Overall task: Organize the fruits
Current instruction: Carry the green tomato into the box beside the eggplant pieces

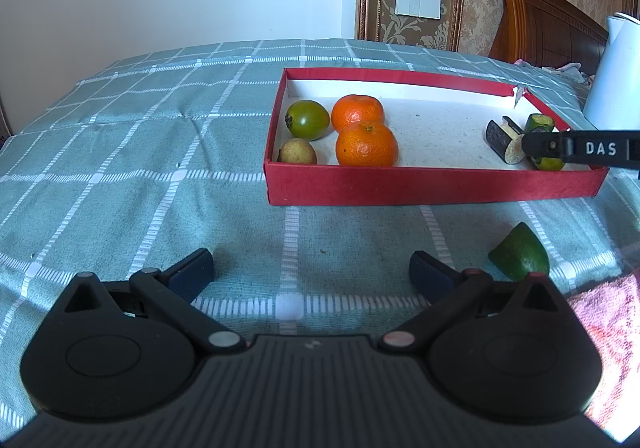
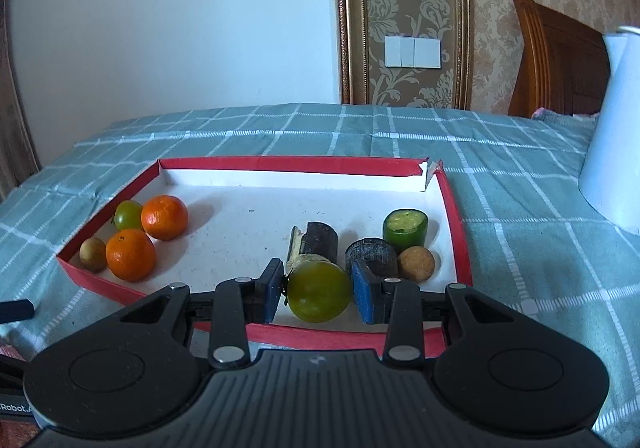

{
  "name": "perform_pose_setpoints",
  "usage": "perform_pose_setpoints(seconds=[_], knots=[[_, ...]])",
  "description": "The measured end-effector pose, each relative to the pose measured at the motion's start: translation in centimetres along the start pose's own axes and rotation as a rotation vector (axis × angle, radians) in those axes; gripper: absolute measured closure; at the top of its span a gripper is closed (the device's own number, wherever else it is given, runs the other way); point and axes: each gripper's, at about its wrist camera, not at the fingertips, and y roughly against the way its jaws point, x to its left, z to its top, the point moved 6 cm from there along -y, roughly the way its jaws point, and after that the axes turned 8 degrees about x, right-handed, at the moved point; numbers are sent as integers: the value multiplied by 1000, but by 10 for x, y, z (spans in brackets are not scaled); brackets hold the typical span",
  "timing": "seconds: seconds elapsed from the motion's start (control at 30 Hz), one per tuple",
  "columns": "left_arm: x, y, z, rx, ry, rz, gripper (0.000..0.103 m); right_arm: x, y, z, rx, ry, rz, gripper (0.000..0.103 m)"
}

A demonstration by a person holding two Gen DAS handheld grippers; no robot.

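A red box (image 1: pixel 420 190) with a white floor lies on the checked cloth. At its left end sit two oranges (image 1: pixel 366 144), a green round fruit (image 1: pixel 308 120) and a small brownish fruit (image 1: pixel 297 152). My right gripper (image 2: pixel 318 294) is shut on a green round fruit (image 2: pixel 319 292), held over the box's near right corner. Behind it lie dark cut pieces (image 2: pixel 316 244), a green cut piece (image 2: pixel 405 230) and a tan ball (image 2: pixel 416 263). My left gripper (image 1: pixel 311 276) is open and empty above the cloth in front of the box. A green cut fruit (image 1: pixel 520 258) lies on the cloth to its right.
A white jug (image 1: pixel 616 72) stands right of the box. A pink towel (image 1: pixel 608 328) lies at the near right. A wooden headboard (image 2: pixel 560 60) and a patterned wall are behind the table.
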Motion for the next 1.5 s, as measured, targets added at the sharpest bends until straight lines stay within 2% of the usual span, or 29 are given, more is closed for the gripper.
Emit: perform_pose_setpoints(seconds=[0.27,1.03,1.13,1.3,1.5], knots=[[1,0,0,0,0,0,0,16,-11,-3,33,55,-17,66],[1,0,0,0,0,0,0,8,-21,-4,39,4,0,64],[1,0,0,0,0,0,0,7,-20,-5,35,3,-1,61],[0,-1,0,0,0,0,0,1,-19,-6,26,-8,-11,47],[0,-1,0,0,0,0,0,-2,-11,-9,2,-10,-8,40]])
